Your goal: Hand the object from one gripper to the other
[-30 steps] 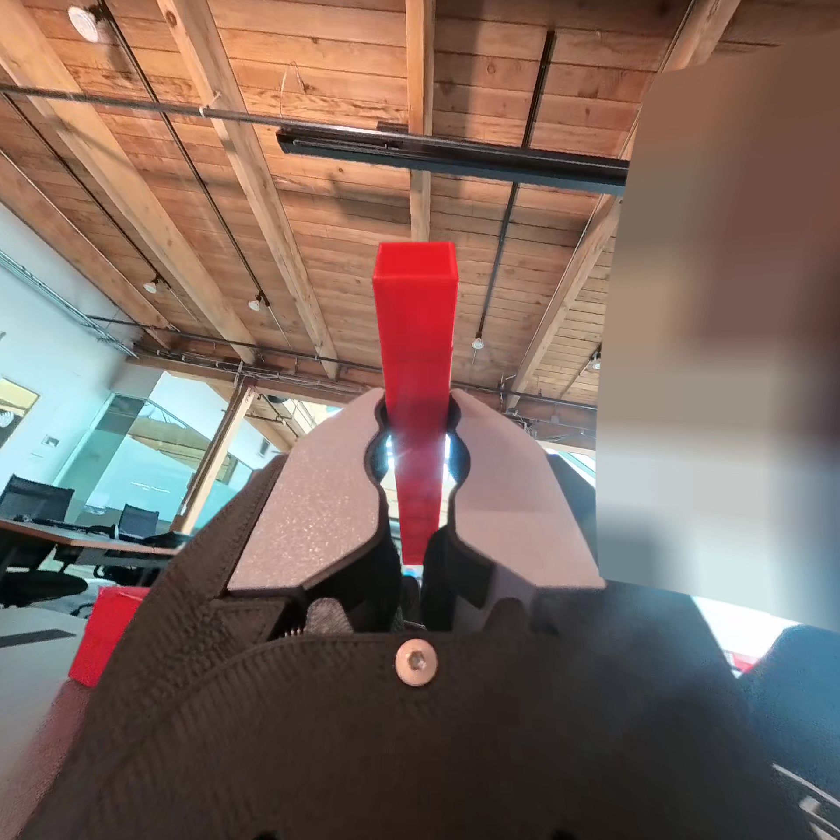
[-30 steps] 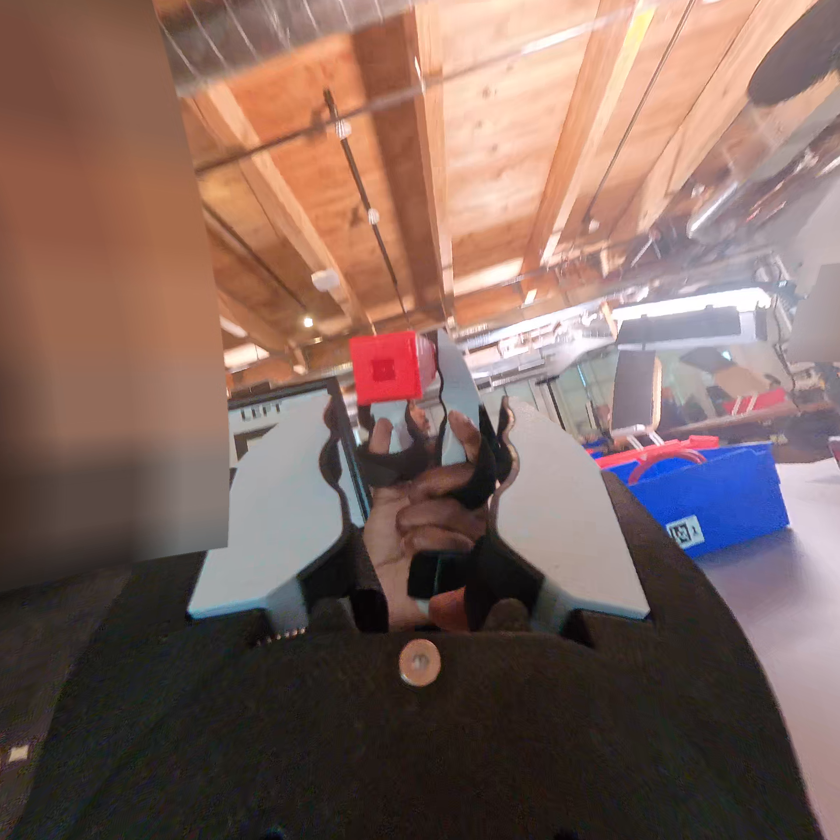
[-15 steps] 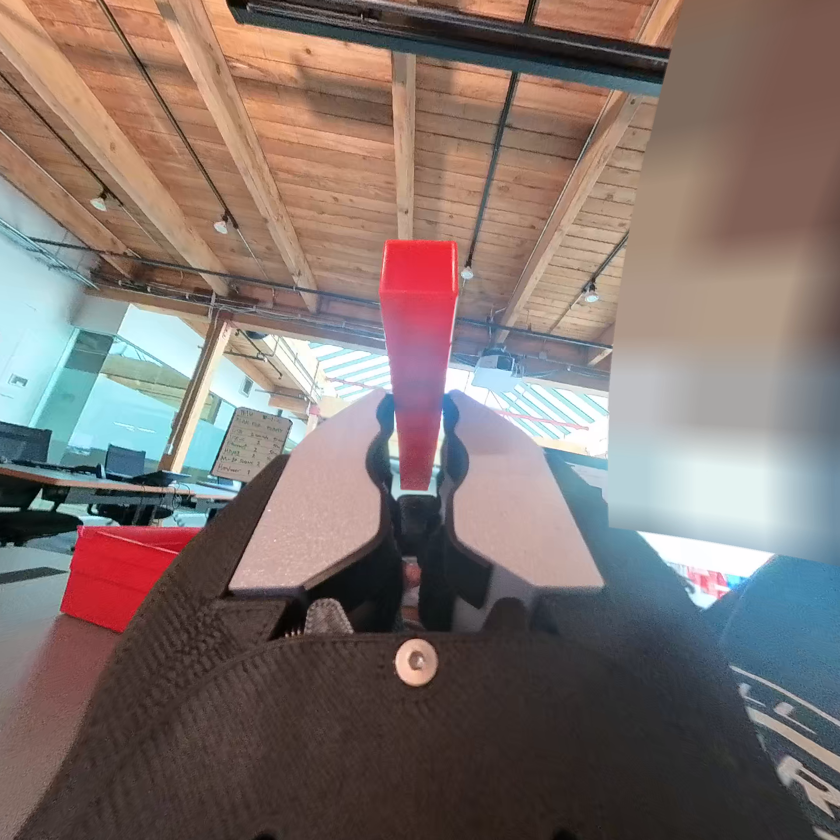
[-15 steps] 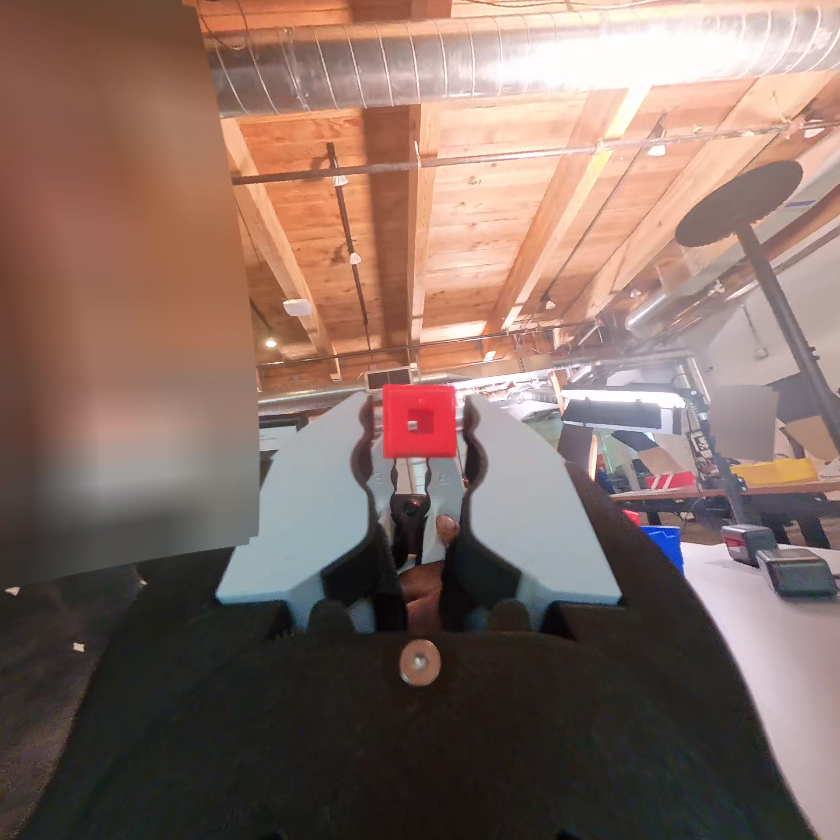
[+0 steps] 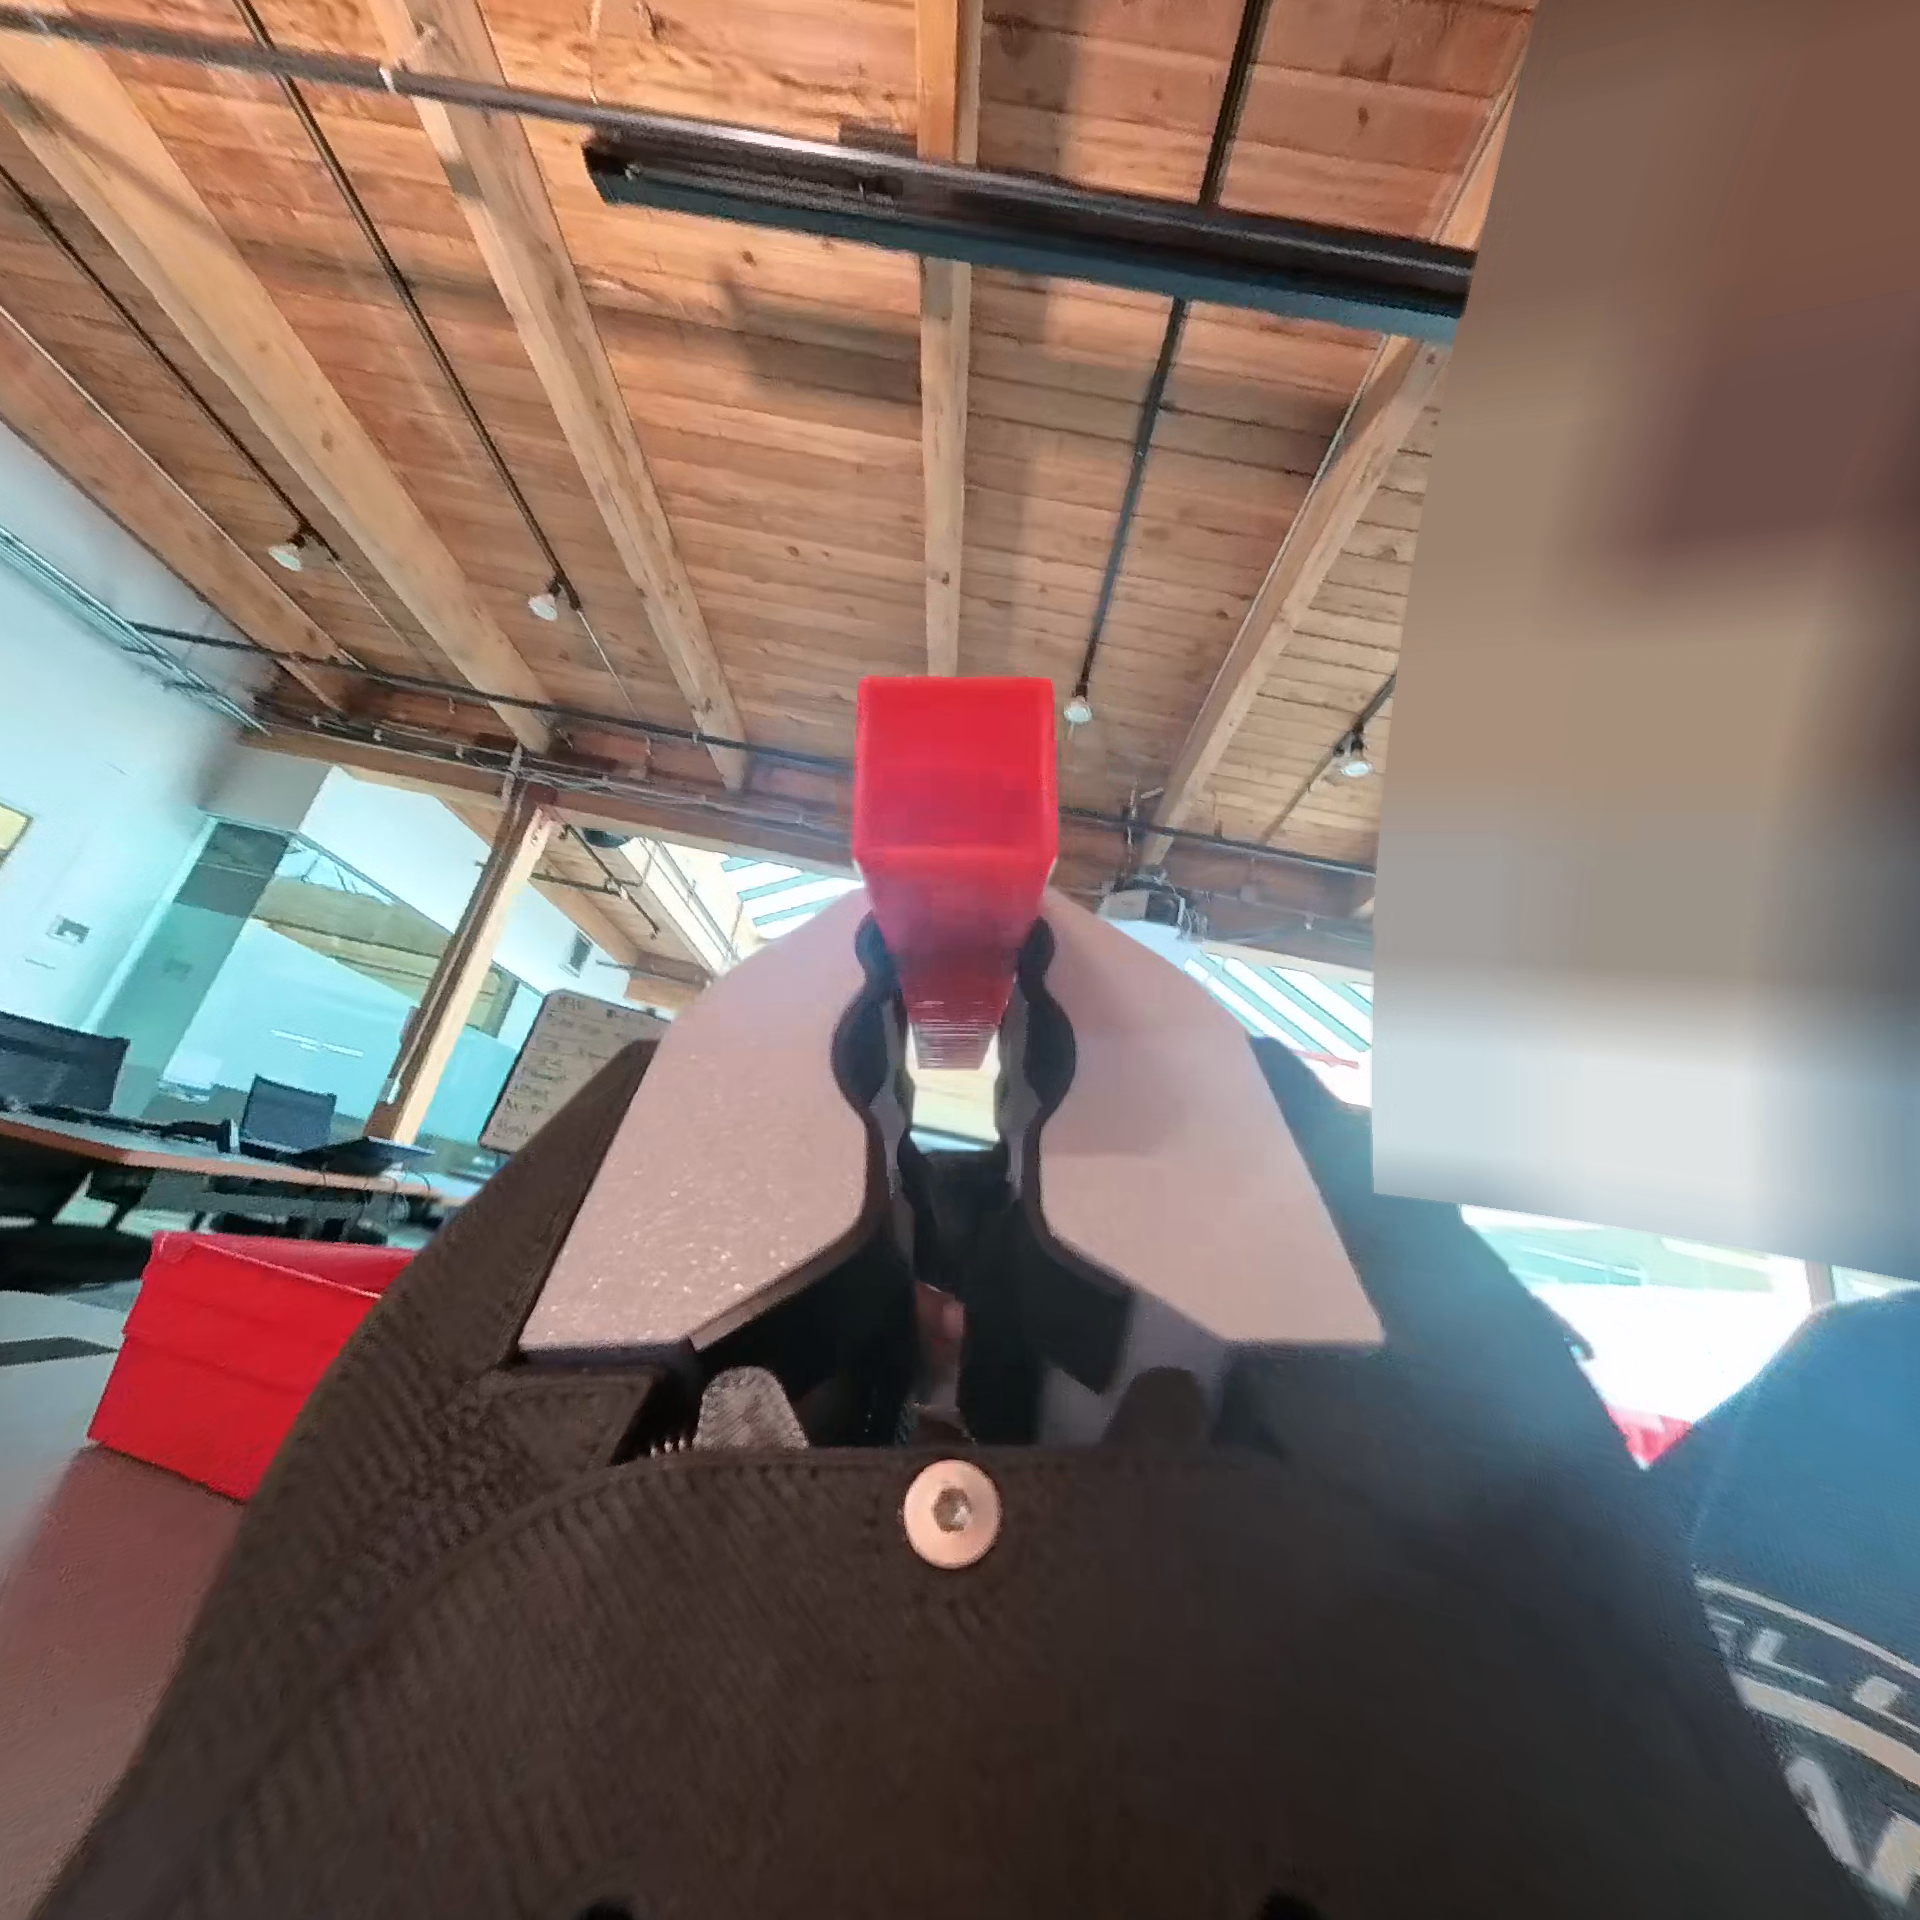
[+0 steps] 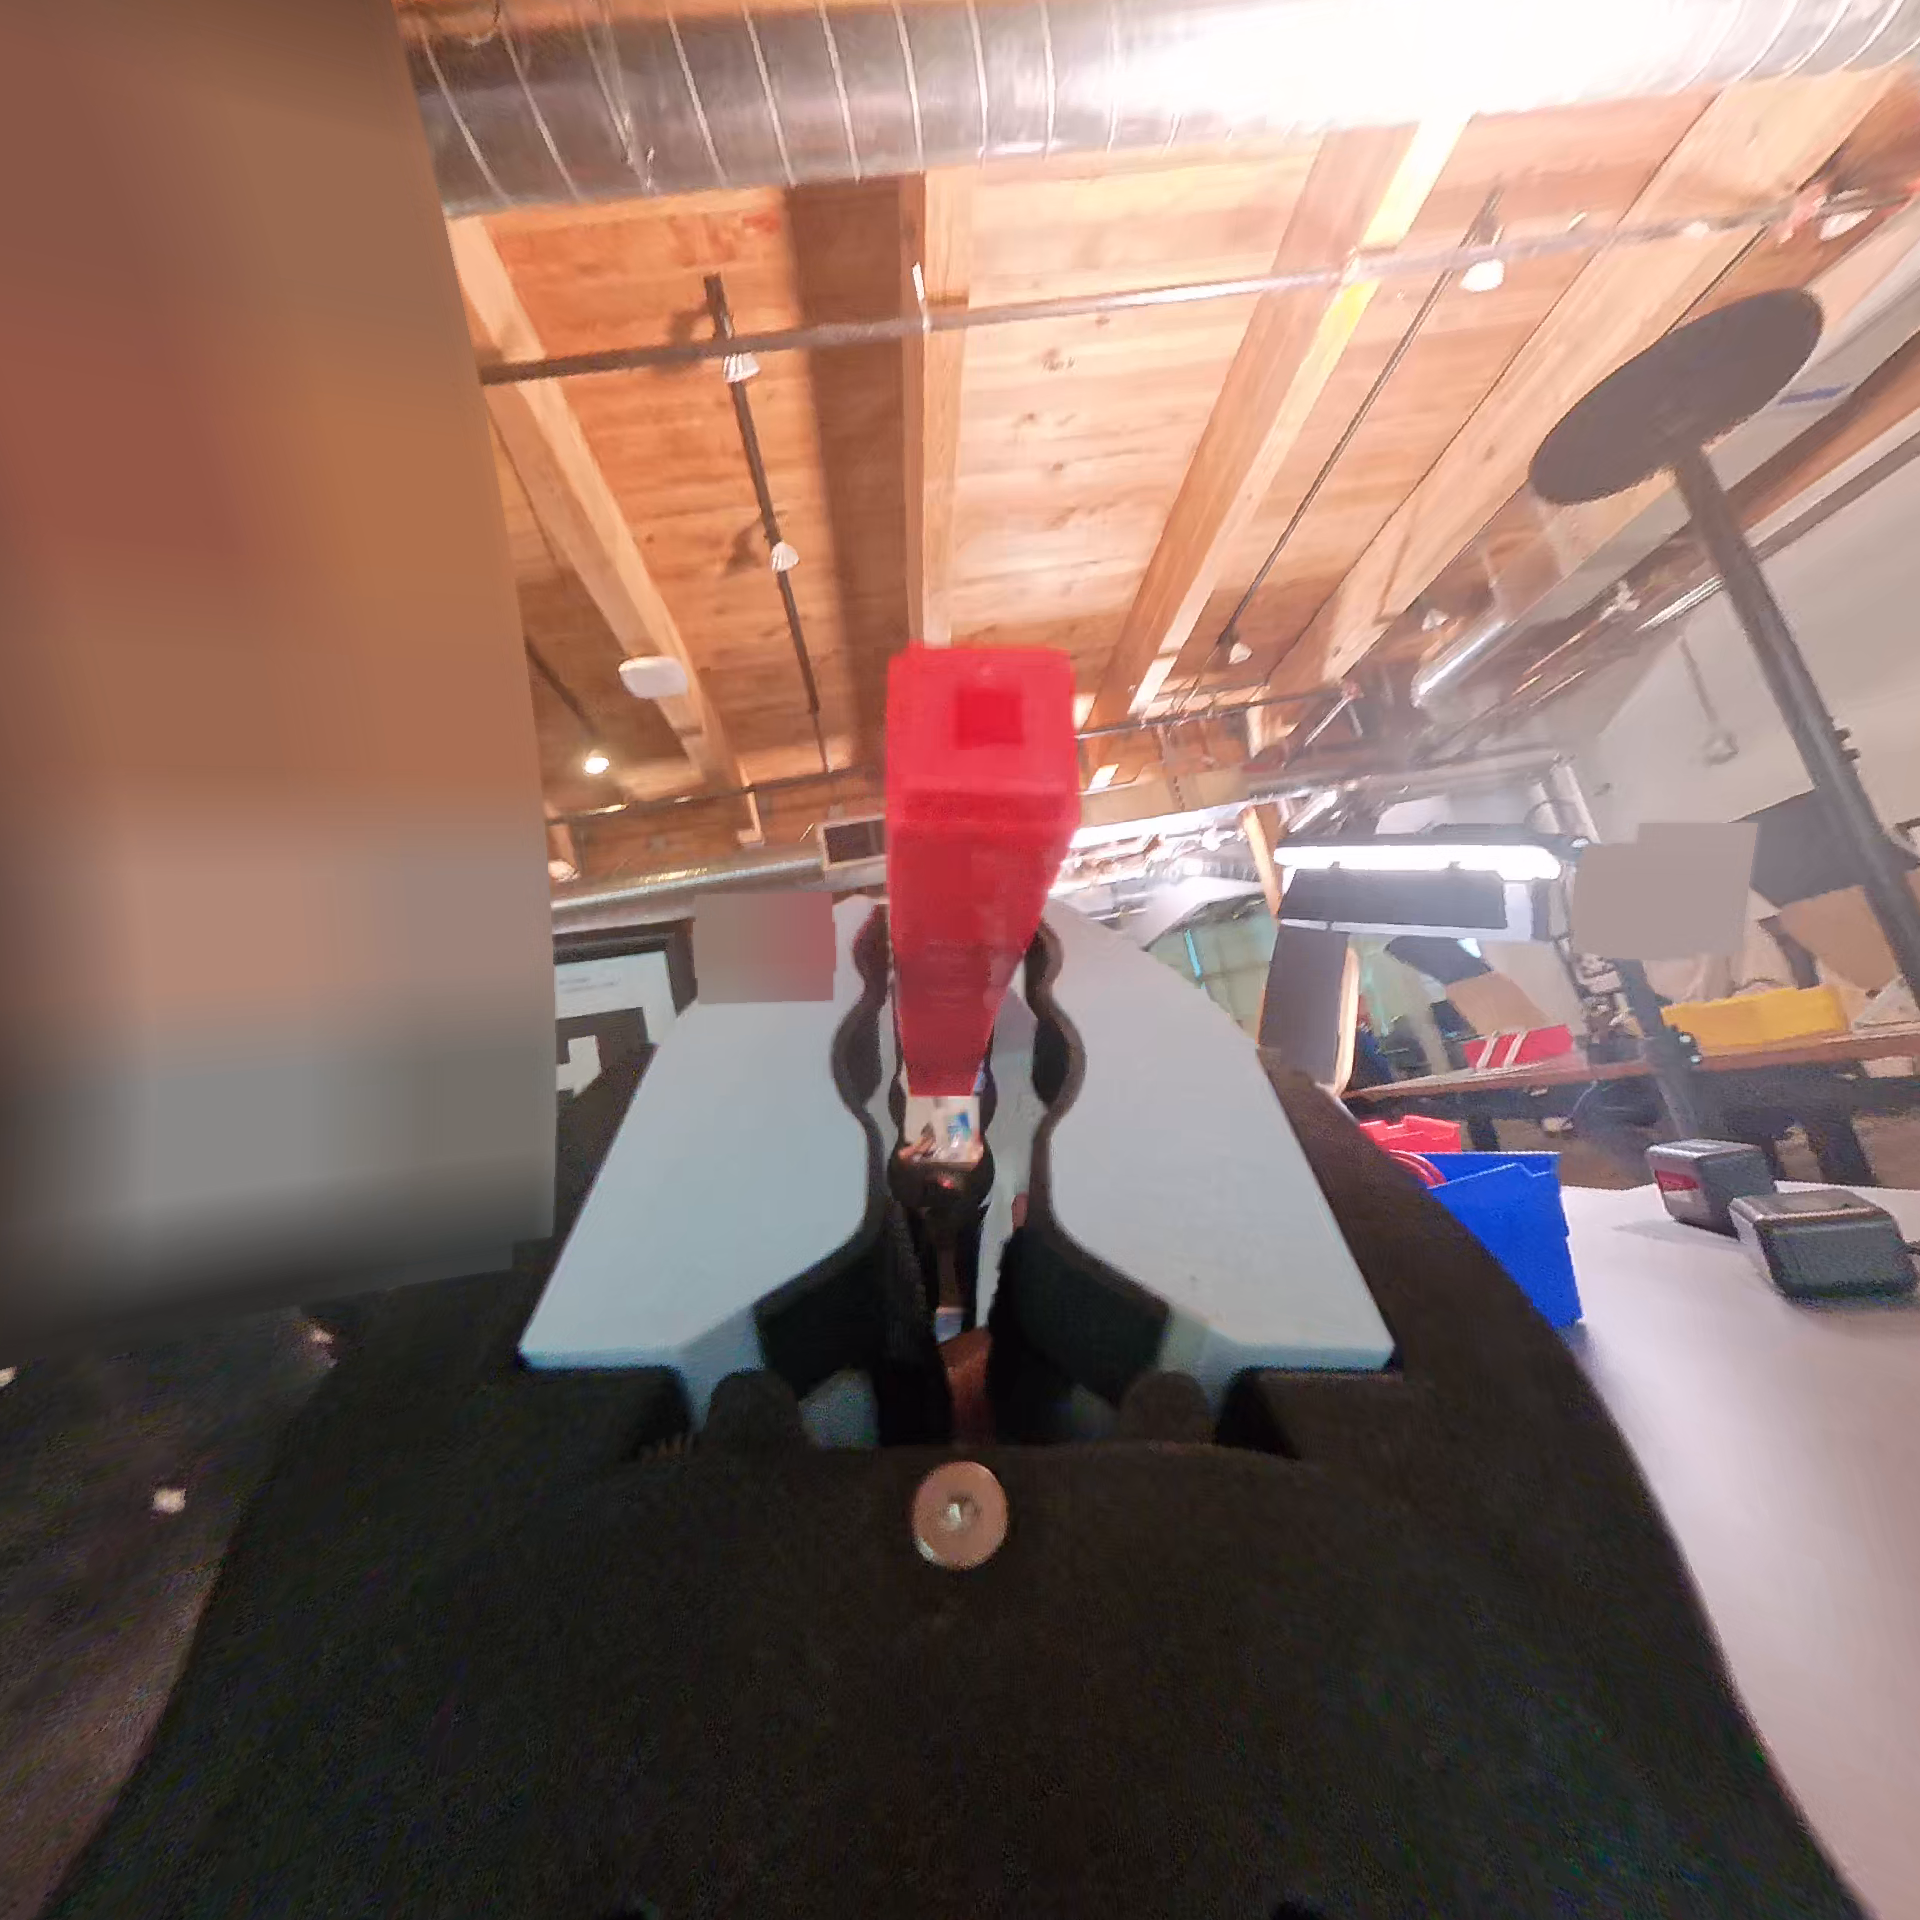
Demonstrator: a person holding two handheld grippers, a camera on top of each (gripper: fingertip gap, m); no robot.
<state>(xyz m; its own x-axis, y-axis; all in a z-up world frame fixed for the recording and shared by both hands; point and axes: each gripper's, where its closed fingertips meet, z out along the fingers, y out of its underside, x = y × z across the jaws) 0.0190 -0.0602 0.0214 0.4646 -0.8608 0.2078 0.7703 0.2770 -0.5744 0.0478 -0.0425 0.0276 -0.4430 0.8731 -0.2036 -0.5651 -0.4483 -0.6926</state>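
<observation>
The red bar (image 5: 951,810) stands between the tips of the left gripper (image 5: 956,935), rising up and out past them against the wooden ceiling (image 5: 727,416). Its grey fingers (image 5: 748,1122) are drawn close, one on either side of it. At the tips the bar fills the gap edge to edge. Lower down, thin slits of light show between the bar's narrow end and the wavy inner pads. Whether the left fingers truly pinch the bar or merely flank it cannot be told from this view. A dark part is in sight deep in the gap behind the bar, too dim to name.

In the right wrist view the same red bar (image 6: 977,831) rises from between the tips of the right gripper (image 6: 951,935), its upper end showing a square recess. The pale fingers (image 6: 758,1143) are closed in on the bar's lower part, and the inner pads meet its sides with no light between them near the tips: they pinch it.

A red bin (image 5: 239,1351) sits out to the left of the left fingers. To the right of the right fingers a blue bin (image 6: 1507,1226) and two dark devices (image 6: 1818,1242) rest on the pale surface (image 6: 1766,1507).
</observation>
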